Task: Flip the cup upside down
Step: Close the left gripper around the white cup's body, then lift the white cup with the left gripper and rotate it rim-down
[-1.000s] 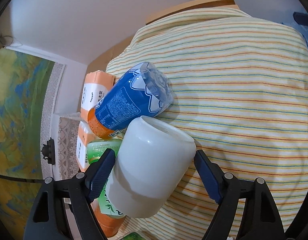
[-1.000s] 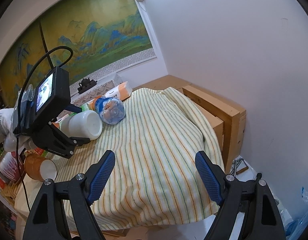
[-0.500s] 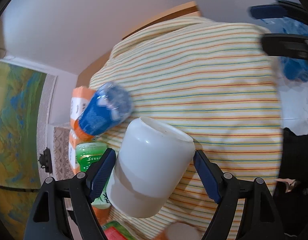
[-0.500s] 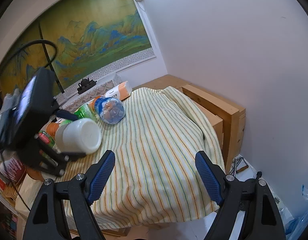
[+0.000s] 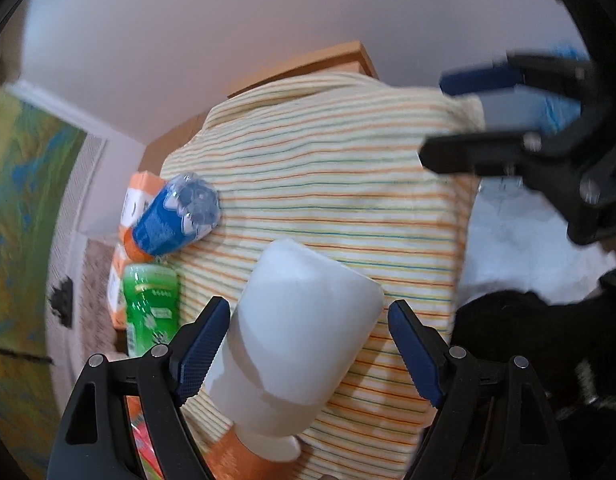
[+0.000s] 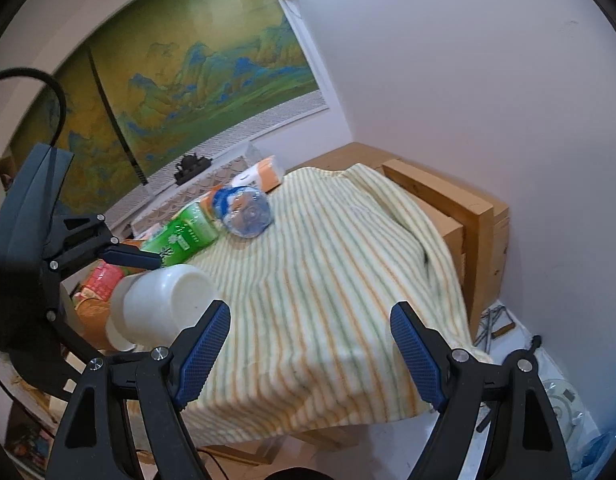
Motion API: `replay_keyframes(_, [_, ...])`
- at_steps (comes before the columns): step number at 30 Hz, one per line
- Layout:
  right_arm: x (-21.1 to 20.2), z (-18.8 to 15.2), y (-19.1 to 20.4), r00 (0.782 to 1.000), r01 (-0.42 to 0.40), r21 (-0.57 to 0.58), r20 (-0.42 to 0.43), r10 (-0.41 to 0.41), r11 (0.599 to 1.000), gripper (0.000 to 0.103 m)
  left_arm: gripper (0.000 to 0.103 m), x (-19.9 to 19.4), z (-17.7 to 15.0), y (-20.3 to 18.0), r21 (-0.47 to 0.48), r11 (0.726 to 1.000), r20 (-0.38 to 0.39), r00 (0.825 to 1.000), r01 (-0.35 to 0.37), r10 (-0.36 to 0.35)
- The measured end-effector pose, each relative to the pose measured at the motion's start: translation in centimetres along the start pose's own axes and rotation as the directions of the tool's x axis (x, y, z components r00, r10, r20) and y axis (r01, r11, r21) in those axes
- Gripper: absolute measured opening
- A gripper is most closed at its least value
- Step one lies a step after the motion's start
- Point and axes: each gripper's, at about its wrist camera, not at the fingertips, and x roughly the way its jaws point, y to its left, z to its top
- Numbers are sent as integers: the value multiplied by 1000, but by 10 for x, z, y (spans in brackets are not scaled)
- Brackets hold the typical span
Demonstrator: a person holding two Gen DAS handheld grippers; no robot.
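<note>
A white plastic cup [image 5: 296, 332] sits between the fingers of my left gripper [image 5: 308, 348], tilted with its mouth pointing forward and down toward the striped cloth [image 5: 348, 184]. The right finger stands apart from the cup; the left finger touches it. In the right wrist view the cup [image 6: 160, 304] hangs tilted over the cloth's left edge, held by the left gripper [image 6: 120, 260]. My right gripper [image 6: 308, 348] is open and empty above the cloth's [image 6: 328, 280] near edge.
A blue-labelled bottle [image 5: 176, 216] and a green bottle [image 5: 150, 304] lie at the cloth's left edge, beside orange-white packs [image 6: 260, 172]. A wooden frame [image 6: 460, 216] borders the far right. An orange cup [image 5: 232, 456] shows below the white cup. A landscape painting [image 6: 188, 88] covers the wall.
My left gripper has lifted and tipped the cup further, its mouth now turned away and downward. The right gripper has come into the left wrist view at top right.
</note>
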Motion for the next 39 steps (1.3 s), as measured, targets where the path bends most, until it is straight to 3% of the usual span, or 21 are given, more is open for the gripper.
replay_keyframes(5, [2, 3, -2, 996, -84, 74, -32, 87, 994, 83, 89, -21, -21, 11, -111, 994, 46, 999, -17, 22])
replay_keyframes(11, [10, 8, 8, 971, -195, 223, -95, 221, 955, 83, 89, -62, -72, 22, -312, 950, 117, 990, -33, 73])
replay_keyframes(13, [10, 15, 24, 961, -236, 176, -102, 256, 956, 83, 89, -80, -95, 18, -370, 929, 139, 986, -32, 90])
replay_keyframes(16, [12, 24, 48, 960, -239, 35, -140, 242, 970, 83, 89, -97, -127, 12, -458, 889, 151, 983, -27, 108])
replay_keyframes(19, [23, 30, 60, 942, -258, 36, -211, 259, 966, 83, 89, -110, -162, 3, -541, 841, 180, 978, 13, 100])
replay_keyframes(21, [24, 32, 62, 943, -259, 49, -203, 264, 965, 83, 89, -115, -180, -3, -566, 824, 186, 978, 25, 98])
replay_keyframes(23, [20, 37, 73, 940, -294, -54, -196, 279, 954, 83, 89, -120, -194, -10, -582, 813, 178, 979, 26, 96])
replay_keyframes(26, [22, 47, 98, 910, -384, -343, -299, 288, 857, 83, 89, -126, -210, -18, -591, 806, 164, 981, 11, 107])
replay_keyframes(28, [30, 46, 112, 891, -426, -545, -388, 233, 722, 83, 89, -131, -216, -21, -608, 793, 170, 979, 18, 109])
replay_keyframes(29, [35, 46, 114, 894, -421, -593, -401, 200, 686, 83, 89, -132, -216, -21, -615, 788, 173, 979, 22, 108])
replay_keyframes(31, [47, 48, 110, 872, -454, -611, -452, 185, 648, 83, 89, -134, -216, -20, -631, 775, 175, 978, 22, 115])
replay_keyframes(36, [70, 43, 95, 812, -549, -586, -542, 216, 596, 83, 89, -132, -211, -16, -654, 756, 153, 982, 18, 109])
replay_keyframes(39, [73, 35, 98, 808, -569, -625, -546, 222, 534, 83, 89, -130, -206, -14, -664, 747, 152, 983, 26, 102])
